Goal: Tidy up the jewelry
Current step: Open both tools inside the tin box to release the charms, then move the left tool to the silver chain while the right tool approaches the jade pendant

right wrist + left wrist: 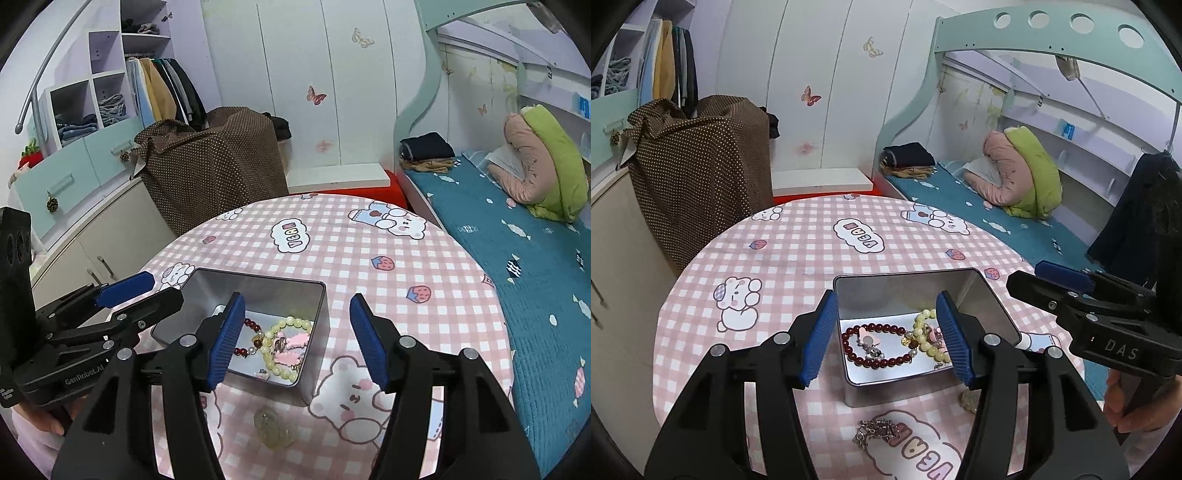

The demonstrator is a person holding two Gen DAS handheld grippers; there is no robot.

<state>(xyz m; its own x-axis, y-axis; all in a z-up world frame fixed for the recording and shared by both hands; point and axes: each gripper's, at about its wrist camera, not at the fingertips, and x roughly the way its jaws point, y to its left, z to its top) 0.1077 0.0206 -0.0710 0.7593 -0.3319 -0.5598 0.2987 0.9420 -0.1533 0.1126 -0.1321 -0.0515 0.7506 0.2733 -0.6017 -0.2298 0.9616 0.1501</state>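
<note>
Lengthwise away, open tin (982,306) upright

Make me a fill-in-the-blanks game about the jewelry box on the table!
1. The dark red bead bracelet lies inside the metal ____.
2. The silver chain lies on the ____ checked tablecloth, outside the tin.
3. The left gripper and right gripper hold ____.
4. The stickers on the white wardrobe are shaped like ____.

Missing words: tin; pink; nothing; butterflies
</note>
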